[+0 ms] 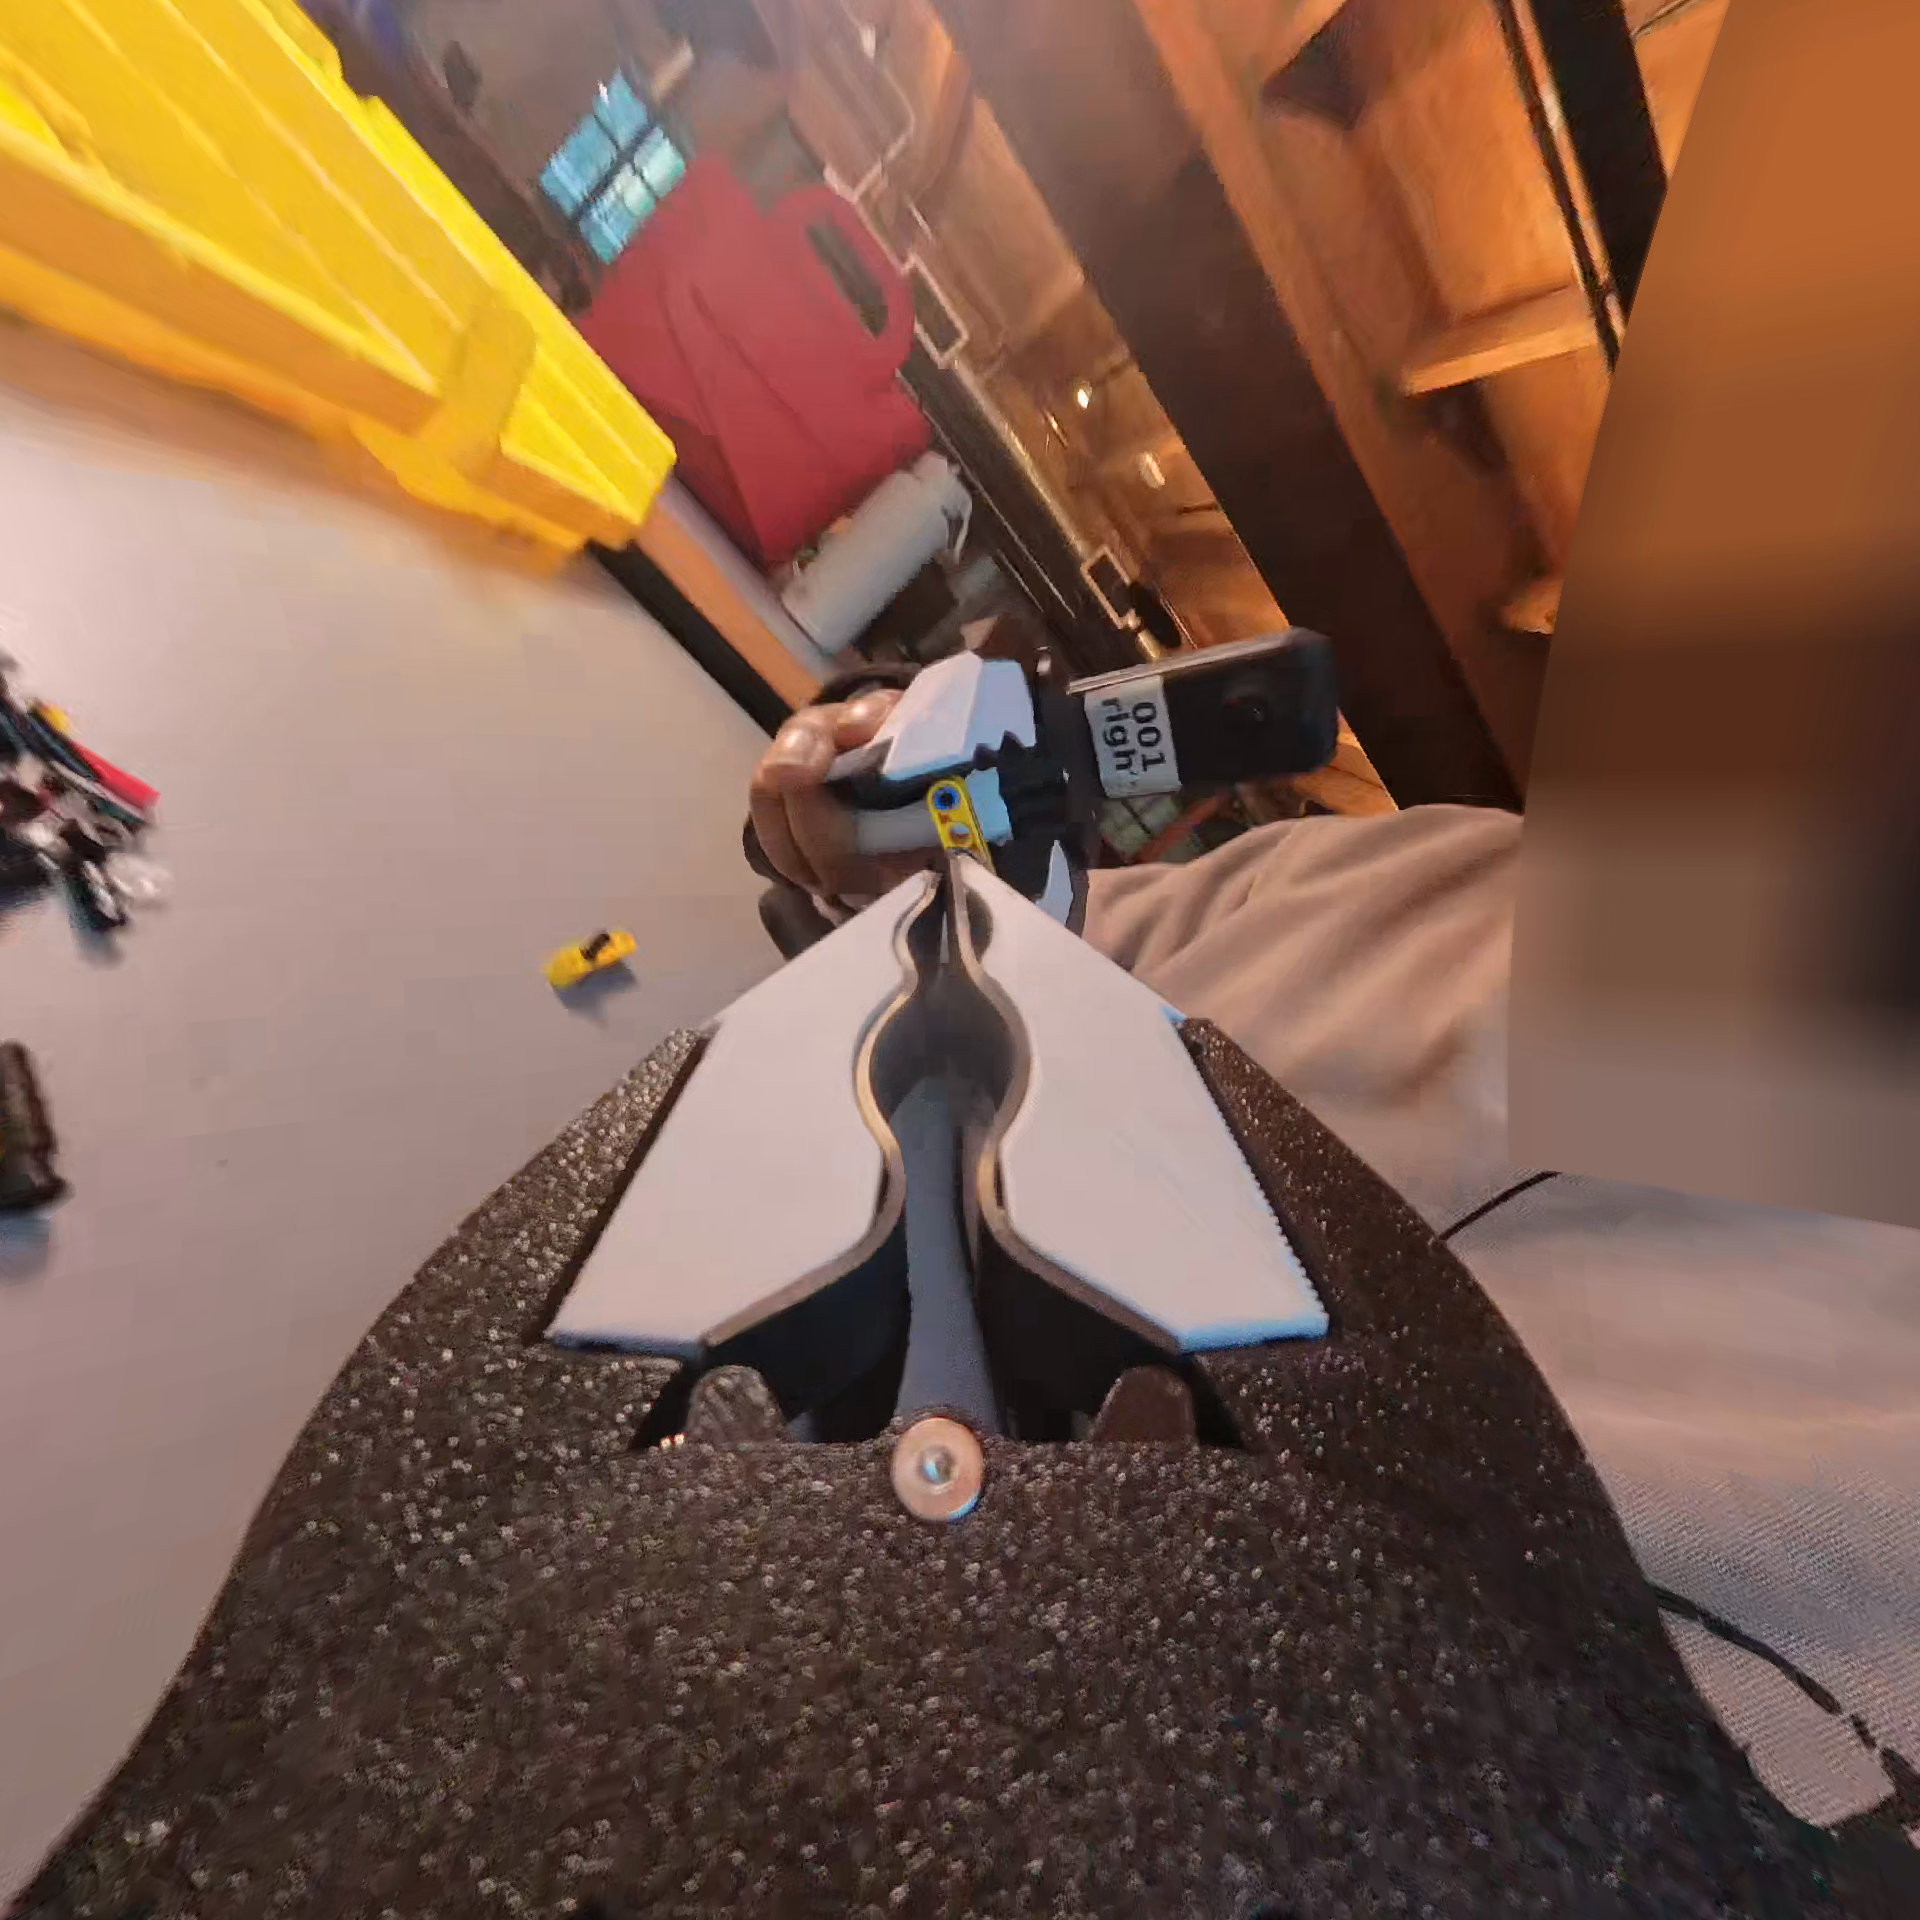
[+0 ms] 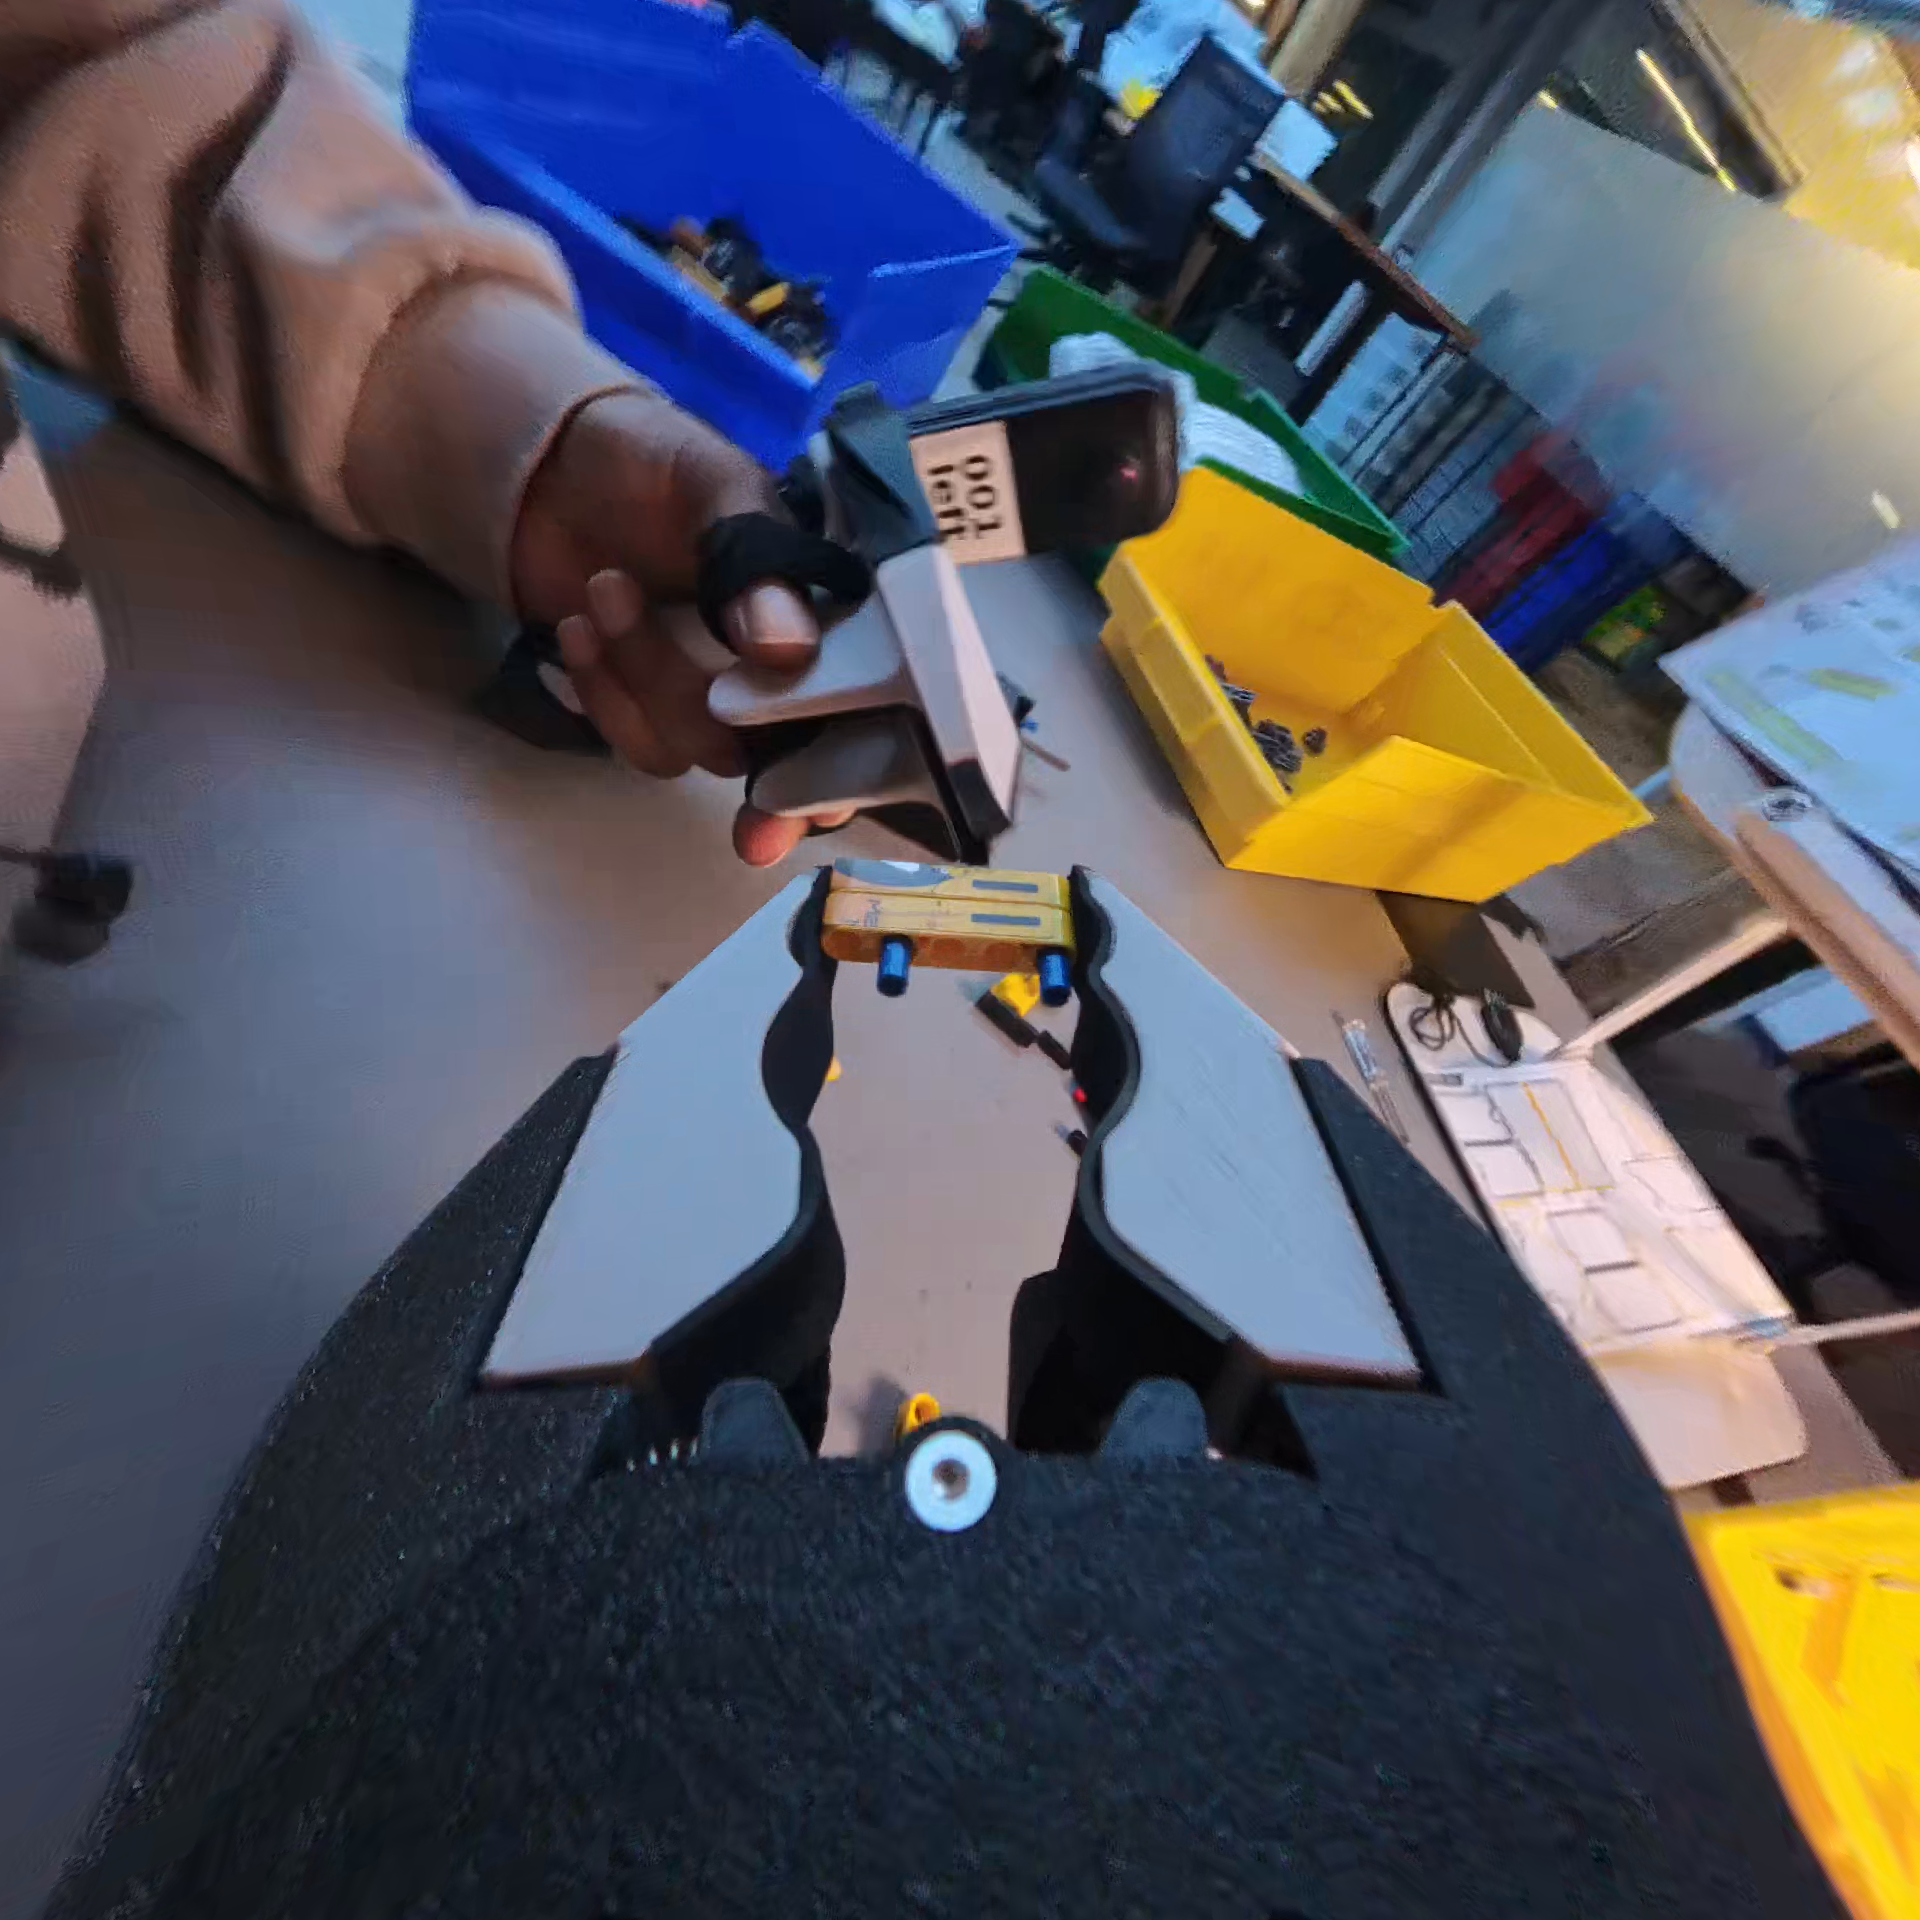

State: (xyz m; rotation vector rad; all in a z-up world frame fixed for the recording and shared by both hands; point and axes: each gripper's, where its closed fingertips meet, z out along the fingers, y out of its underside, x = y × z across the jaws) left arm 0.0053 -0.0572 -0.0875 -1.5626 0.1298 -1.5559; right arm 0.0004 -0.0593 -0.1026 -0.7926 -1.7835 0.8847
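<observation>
Both tongs meet above the grey table (image 2: 260,1091). Right gripper (image 2: 948,925) is clamped on a yellow beam assembly (image 2: 951,920), two stacked bars with blue pins (image 2: 894,964) poking toward the camera, held across its tips at 12 o'clock. Left gripper (image 1: 951,883) has its fingers nearly together, pinched on a thin dark piece whose kind I cannot tell, right beneath the beam assembly's end (image 1: 954,816).

Largest things around: a blue bin (image 2: 707,177) at 11 o'clock in the right wrist view, a yellow bin (image 2: 1351,707) with small dark parts at 2 o'clock, a green bin (image 2: 1091,322) behind it, and instruction sheets (image 2: 1579,1226) at 3 o'clock. Loose small pieces (image 2: 1023,1013) lie on the table under the tongs.

A sleeved hand (image 2: 644,623) grips the left tool's handle from 10 o'clock, a finger through a black loop.
</observation>
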